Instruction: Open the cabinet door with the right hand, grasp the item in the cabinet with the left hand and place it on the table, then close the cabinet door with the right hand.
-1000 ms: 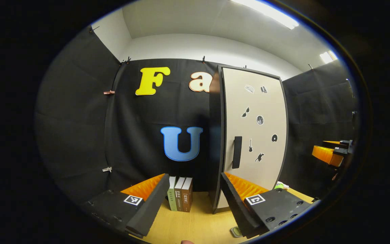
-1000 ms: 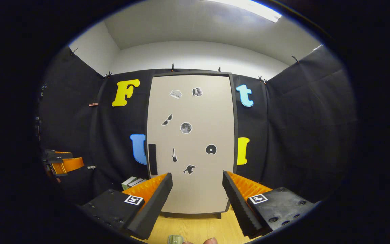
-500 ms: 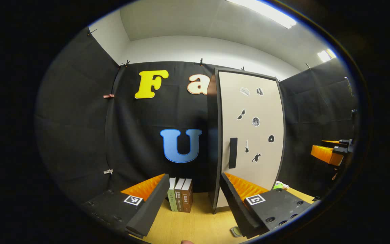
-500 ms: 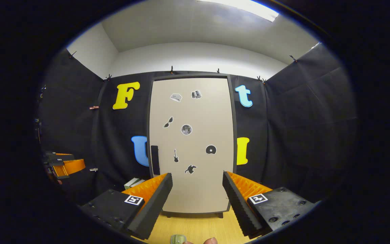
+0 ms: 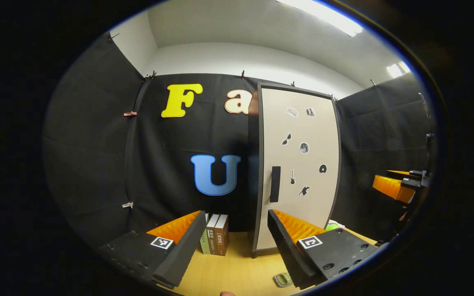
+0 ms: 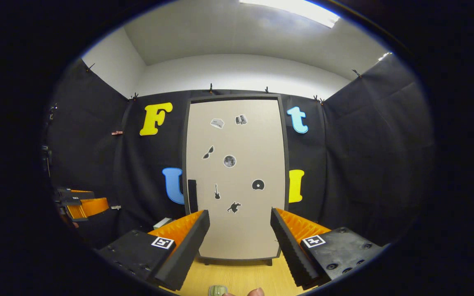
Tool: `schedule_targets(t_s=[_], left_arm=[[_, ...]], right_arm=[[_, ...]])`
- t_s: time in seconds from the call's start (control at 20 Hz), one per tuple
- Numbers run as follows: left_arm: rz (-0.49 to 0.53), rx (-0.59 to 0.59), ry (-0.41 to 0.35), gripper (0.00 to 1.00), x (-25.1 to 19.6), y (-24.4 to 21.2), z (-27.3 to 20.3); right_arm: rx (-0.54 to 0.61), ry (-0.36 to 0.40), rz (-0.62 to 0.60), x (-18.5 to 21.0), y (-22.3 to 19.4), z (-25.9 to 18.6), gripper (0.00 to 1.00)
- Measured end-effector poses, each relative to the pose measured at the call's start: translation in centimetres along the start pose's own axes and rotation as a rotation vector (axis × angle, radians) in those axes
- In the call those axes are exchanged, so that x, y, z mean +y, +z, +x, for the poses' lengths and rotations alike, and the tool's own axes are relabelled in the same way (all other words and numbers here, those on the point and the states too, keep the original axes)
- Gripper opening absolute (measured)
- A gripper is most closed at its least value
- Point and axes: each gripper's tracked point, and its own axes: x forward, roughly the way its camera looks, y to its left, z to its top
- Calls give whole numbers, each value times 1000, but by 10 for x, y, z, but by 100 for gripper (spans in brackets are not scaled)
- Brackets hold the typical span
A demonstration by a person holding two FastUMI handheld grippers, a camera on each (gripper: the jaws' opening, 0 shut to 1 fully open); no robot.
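In the right gripper view the cabinet (image 6: 237, 176) stands upright at the centre of the frame on the wooden table (image 6: 241, 275), its beige door (image 6: 241, 222) closed flat and dotted with small dark stickers. The black vertical handle (image 6: 193, 195) sits at the door's lower left edge. The right gripper (image 6: 239, 242) hangs in front of the door's lower part — fingers spread wide, nothing between them, not touching the door. The item inside the cabinet is hidden behind the door.

In the left gripper view the left gripper (image 5: 233, 242) is likewise wide and empty — the cabinet lies right of centre, and three upright books (image 5: 214, 234) stand just left of it on the table. At the far right edge the right gripper appears, well apart from the cabinet.
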Motion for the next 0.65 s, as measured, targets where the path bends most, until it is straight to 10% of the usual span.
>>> schedule_targets(t_s=[0.65], left_arm=[[3,-32,-7,95,-7,8,4]], right_arm=[[-17,35,-18,22,-6,7,97]])
